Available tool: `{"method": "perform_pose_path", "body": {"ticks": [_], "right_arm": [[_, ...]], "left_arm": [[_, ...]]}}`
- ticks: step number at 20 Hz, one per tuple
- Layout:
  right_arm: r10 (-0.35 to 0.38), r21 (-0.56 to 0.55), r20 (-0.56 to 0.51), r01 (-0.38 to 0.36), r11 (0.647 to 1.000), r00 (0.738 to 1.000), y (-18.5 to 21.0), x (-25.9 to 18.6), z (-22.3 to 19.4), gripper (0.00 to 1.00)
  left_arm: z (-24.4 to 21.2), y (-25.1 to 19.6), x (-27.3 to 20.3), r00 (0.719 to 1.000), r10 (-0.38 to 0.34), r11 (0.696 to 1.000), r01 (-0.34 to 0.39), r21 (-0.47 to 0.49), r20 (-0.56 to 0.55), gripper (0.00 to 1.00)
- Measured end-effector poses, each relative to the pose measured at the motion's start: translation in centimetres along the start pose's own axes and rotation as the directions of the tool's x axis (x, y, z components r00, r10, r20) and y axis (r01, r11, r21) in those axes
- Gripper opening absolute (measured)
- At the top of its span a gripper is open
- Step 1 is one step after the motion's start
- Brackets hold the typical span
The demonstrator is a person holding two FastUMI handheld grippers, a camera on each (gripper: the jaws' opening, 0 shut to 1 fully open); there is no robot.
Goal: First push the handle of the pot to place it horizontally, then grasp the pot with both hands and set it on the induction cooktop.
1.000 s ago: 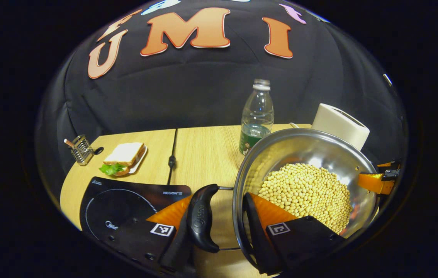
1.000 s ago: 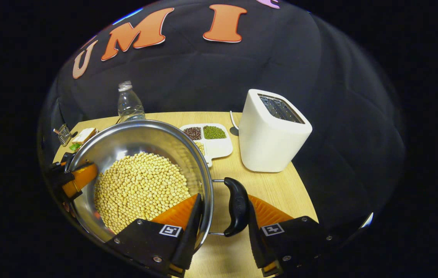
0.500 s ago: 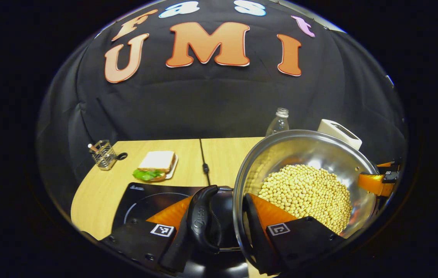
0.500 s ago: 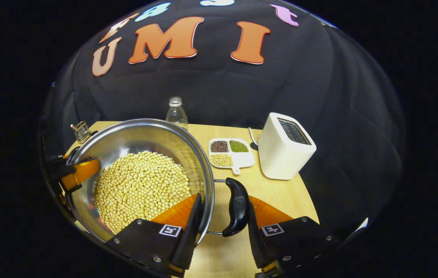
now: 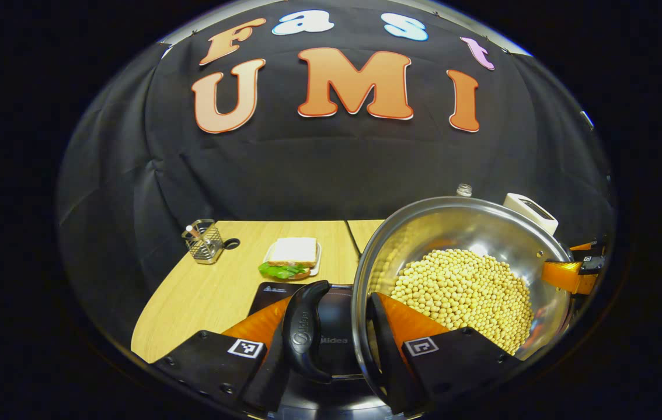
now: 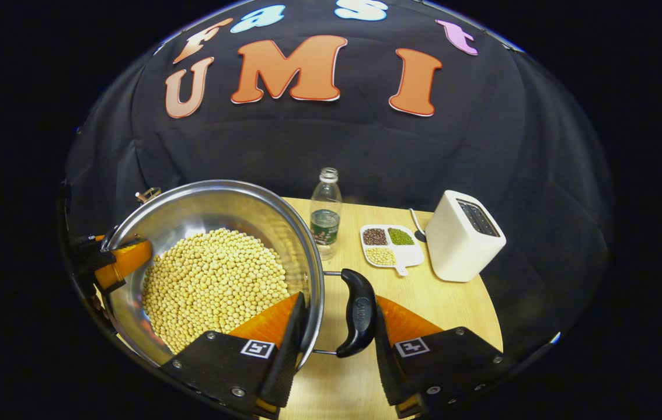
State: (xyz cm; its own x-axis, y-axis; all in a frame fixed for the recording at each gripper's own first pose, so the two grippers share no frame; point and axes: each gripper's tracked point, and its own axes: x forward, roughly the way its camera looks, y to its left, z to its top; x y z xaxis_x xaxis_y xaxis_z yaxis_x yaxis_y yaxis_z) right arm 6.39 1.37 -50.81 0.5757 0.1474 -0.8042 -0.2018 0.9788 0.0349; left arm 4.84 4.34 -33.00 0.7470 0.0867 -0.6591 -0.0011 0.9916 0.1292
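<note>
A steel pot full of soybeans hangs between the two grippers. In the left gripper view my left gripper is shut on the pot's near side. One finger sits outside the black handle and the other inside the wall. The black induction cooktop lies right under that handle. In the right gripper view my right gripper grips the pot the same way at its other black handle. Each view shows the other gripper at the pot's far rim.
On the wooden table stand a wire holder and a sandwich on a plate. A cable runs toward the back. To the right are a clear bottle, a divided dish of beans and a white toaster.
Both grippers have carried the pot to the left across the table. The cooktop, off to the left before, now lies under the left handle. Bottle and toaster have receded to the right.
</note>
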Motion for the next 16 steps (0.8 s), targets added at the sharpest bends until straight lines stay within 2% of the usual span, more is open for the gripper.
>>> {"method": "perform_pose_path", "body": {"ticks": [5, 7, 9, 11, 14, 16], "right_arm": [[0.037, -0.018, 0.004, -0.037, 0.999, 0.999, -1.3, -0.1, 0.4, 0.60], [0.051, -0.024, 0.012, -0.051, 0.998, 0.999, -1.5, -0.1, 0.7, 0.60], [0.065, -0.028, 0.012, -0.064, 0.998, 0.998, -1.5, 0.1, 0.6, 0.60], [0.073, -0.028, 0.009, -0.073, 0.997, 0.997, -2.0, 0.1, 1.0, 0.60], [0.085, -0.022, -0.002, -0.085, 0.996, 0.996, -2.4, 0.4, 1.0, 0.60], [0.090, -0.018, -0.010, -0.090, 0.996, 0.996, -2.7, 0.4, 1.0, 0.60]], "left_arm": [[-0.2, 5.0, -0.2, 0.999, 0.051, 0.998, -0.051, -0.022, 0.002, 0.70], [0.1, 6.6, -0.2, 0.998, 0.068, 0.997, -0.068, -0.029, 0.005, 0.73], [0.1, 8.3, -0.4, 0.996, 0.086, 0.996, -0.086, -0.037, 0.006, 0.70], [0.1, 9.7, -0.2, 0.995, 0.102, 0.994, -0.102, -0.040, 0.001, 0.73], [-0.4, 11.3, 0.1, 0.993, 0.121, 0.992, -0.121, -0.040, -0.003, 0.70], [-0.8, 12.1, 0.2, 0.991, 0.132, 0.990, -0.132, -0.044, -0.012, 0.74]]}}
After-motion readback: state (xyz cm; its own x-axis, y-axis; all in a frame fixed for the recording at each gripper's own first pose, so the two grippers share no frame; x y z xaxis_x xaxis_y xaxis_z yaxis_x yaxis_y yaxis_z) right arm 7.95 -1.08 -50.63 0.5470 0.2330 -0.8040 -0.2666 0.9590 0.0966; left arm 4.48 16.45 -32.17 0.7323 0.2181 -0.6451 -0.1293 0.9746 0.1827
